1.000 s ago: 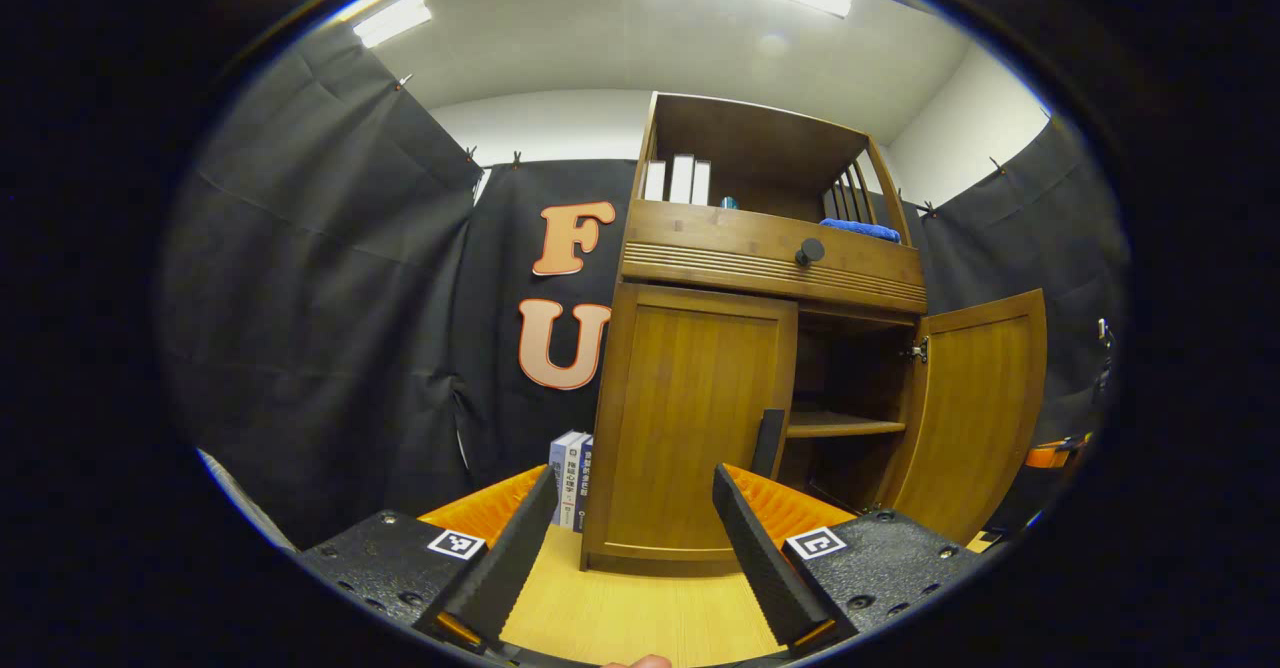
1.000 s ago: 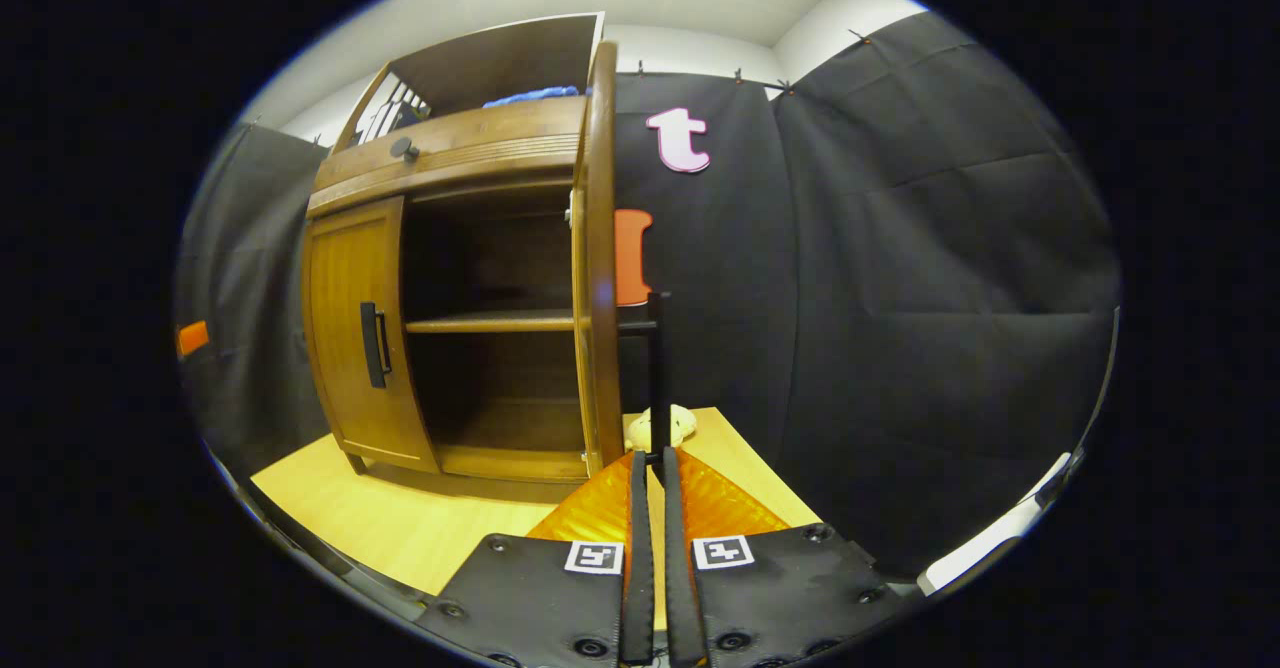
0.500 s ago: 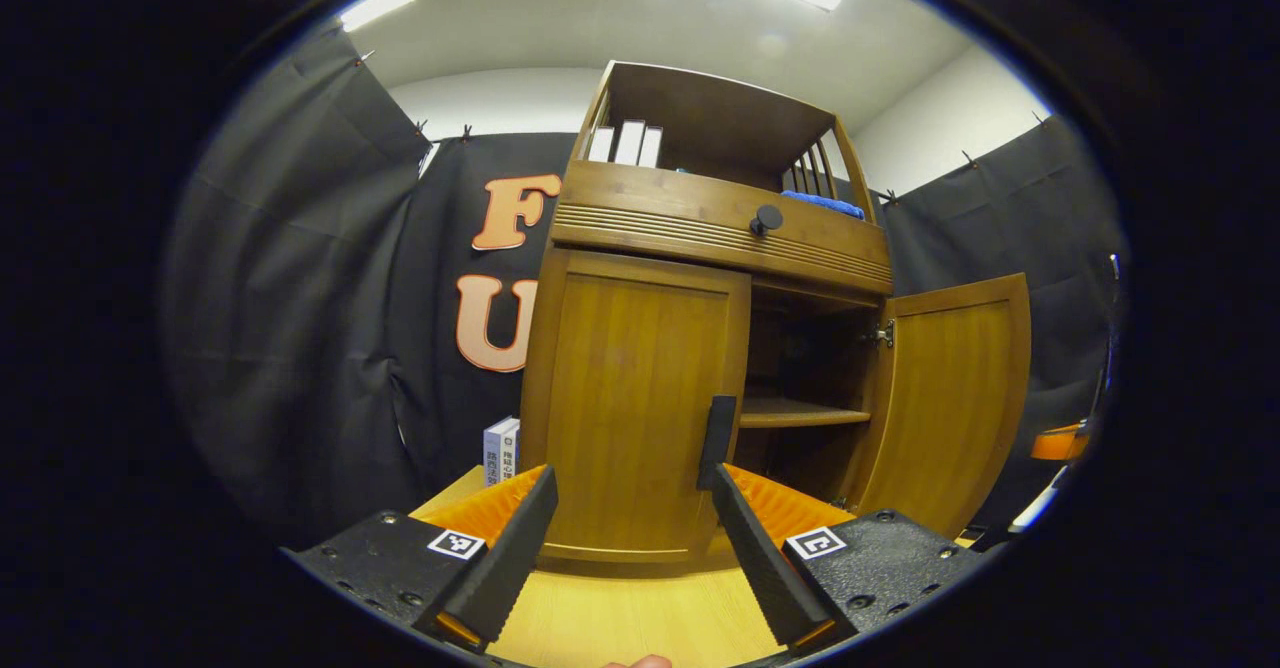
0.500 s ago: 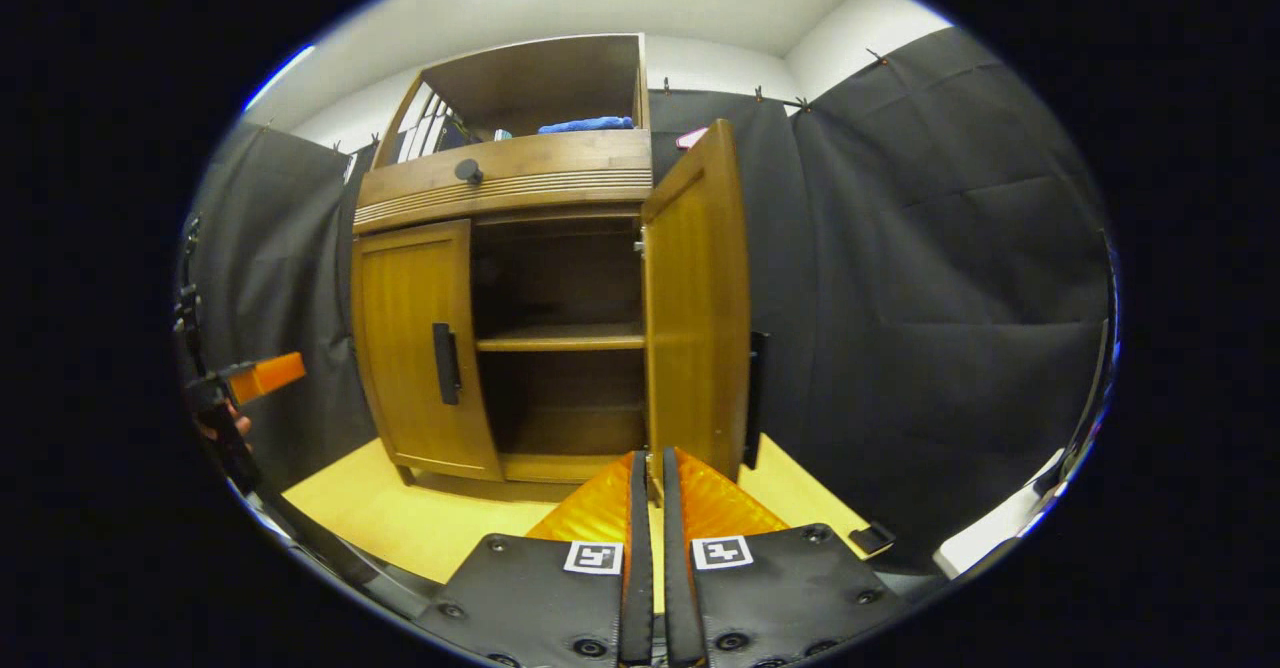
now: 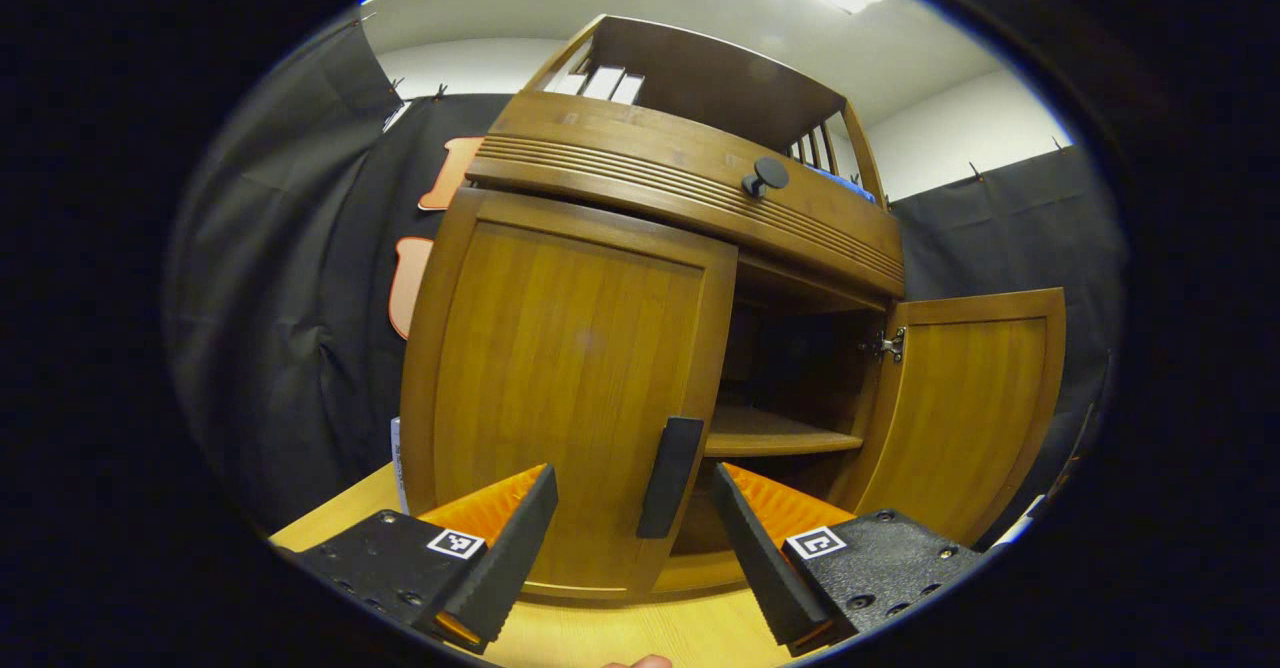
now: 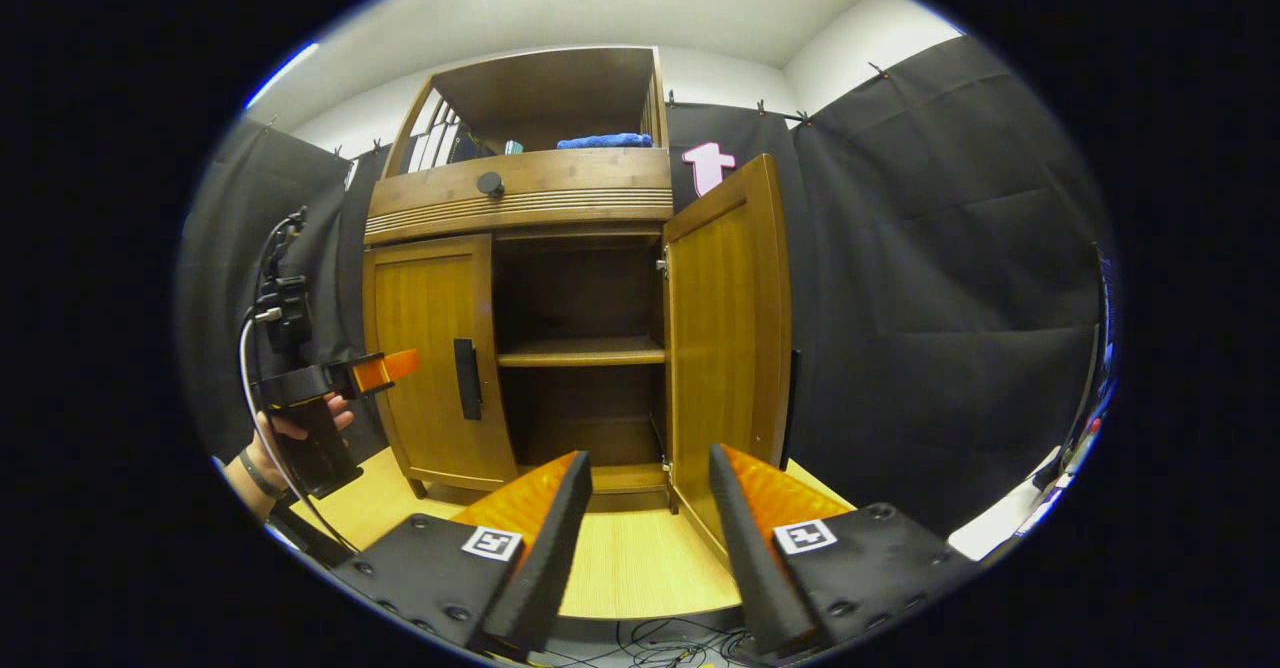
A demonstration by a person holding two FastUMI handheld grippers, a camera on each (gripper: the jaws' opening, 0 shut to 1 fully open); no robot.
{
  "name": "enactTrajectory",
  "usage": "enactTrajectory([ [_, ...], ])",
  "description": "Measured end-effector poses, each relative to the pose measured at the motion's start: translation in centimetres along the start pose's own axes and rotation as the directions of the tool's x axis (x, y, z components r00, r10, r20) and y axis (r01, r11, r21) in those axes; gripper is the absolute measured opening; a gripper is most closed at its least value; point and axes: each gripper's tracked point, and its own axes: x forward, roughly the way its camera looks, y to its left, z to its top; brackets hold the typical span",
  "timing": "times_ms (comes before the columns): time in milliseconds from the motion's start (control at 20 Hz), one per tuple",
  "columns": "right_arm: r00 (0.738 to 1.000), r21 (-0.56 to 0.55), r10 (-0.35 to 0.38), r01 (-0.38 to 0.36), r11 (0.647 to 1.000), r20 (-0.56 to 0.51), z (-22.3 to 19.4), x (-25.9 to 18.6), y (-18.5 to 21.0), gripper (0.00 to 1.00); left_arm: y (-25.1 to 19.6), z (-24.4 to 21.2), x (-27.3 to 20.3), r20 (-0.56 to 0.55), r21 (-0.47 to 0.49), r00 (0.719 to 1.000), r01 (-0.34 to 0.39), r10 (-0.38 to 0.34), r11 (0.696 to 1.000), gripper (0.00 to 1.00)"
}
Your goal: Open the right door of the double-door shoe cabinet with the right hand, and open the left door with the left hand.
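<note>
The wooden shoe cabinet (image 6: 520, 198) stands on a light wooden tabletop. Its right door (image 6: 725, 338) hangs wide open, showing a shelf (image 6: 580, 351) inside; the same door (image 5: 975, 398) is at the right of the left gripper view. The left door (image 5: 560, 378) is closed, with a dark vertical handle (image 5: 670, 478) at its inner edge. My left gripper (image 5: 633, 483) is open just in front of that handle, not touching it. My right gripper (image 6: 650, 460) is open and empty, back from the open door. A hand holds the left gripper (image 6: 370, 373) left of the closed door (image 6: 430, 348).
A drawer with a round dark knob (image 5: 765, 176) runs above the doors. The top shelf holds a blue cloth (image 6: 605, 140) and upright white books (image 5: 600, 83). A book (image 5: 396, 458) stands left of the cabinet. The tabletop's front edge (image 6: 640, 613) has cables below it.
My right gripper has let go of the right door's handle, opened and drawn back, leaving the door wide open. My left gripper has moved in close to the left door's handle.
</note>
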Motion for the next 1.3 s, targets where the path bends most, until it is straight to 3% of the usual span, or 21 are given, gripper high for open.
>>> enactTrajectory([
  [250,1.0,0.018,-0.016,0.016,1.0,-0.006,-0.7,-1.4,0.5,0.97,-1.7,-2.7,4.3,-0.035,0.041,0.999,0.014,-0.012,0.999,0.92],
  [350,0.999,0.012,-0.028,0.029,1.0,-0.018,-0.9,-1.7,0.6,0.97,-1.6,-3.7,6.1,-0.05,0.062,0.999,-0.004,0.008,0.998,0.95],
  [400,0.999,0.011,-0.034,0.034,0.999,-0.019,-1.0,-2.0,0.5,0.89,-1.3,-4.0,6.9,-0.051,0.083,0.998,-0.022,0.027,0.996,0.91],
  [550,0.998,0.004,-0.055,0.055,0.998,-0.02,-0.9,-2.5,0.4,0.89,-0.8,-5.0,8.4,-0.041,0.11,0.997,-0.058,0.063,0.992,0.95],
  [600,0.998,0.003,-0.064,0.065,0.998,-0.023,-1.0,-2.6,0.2,0.97,-0.7,-5.4,8.9,-0.046,0.11,0.996,-0.071,0.077,0.991,0.92],
  [650,0.997,0.003,-0.072,0.073,0.997,-0.025,-1.1,-2.7,0.1,0.89,-0.4,-5.7,9.3,-0.053,0.107,0.995,-0.083,0.089,0.991,0.92],
  [800,0.995,0.01,-0.092,0.092,0.996,-0.028,-1.1,-2.8,-0.4,0.89,0.1,-5.6,9.4,-0.036,0.106,0.992,-0.119,0.123,0.987,0.94],
  [850,0.995,0.012,-0.098,0.099,0.995,-0.029,-1.1,-2.7,-0.7,0.97,0.3,-5.7,9.5,-0.036,0.116,0.99,-0.129,0.134,0.985,0.94],
  [1000,0.994,0.017,-0.1,0.1,0.995,-0.032,-1.1,-2.3,-0.8,0.97,0.2,-5.5,9.7,-0.021,0.123,0.99,-0.138,0.142,0.983,0.94],
  [1250,0.995,0.016,-0.095,0.095,0.995,-0.029,-1.1,-2.1,-0.7,0.97,-1.7,-6.4,10.0,-0.043,0.056,0.997,-0.067,0.069,0.996,0.6],
  [1300,0.995,0.014,-0.094,0.094,0.995,-0.029,-1.1,-2.2,-0.7,0.97,-1.8,-6.4,10.6,-0.04,0.059,0.997,-0.059,0.062,0.996,0.47],
])
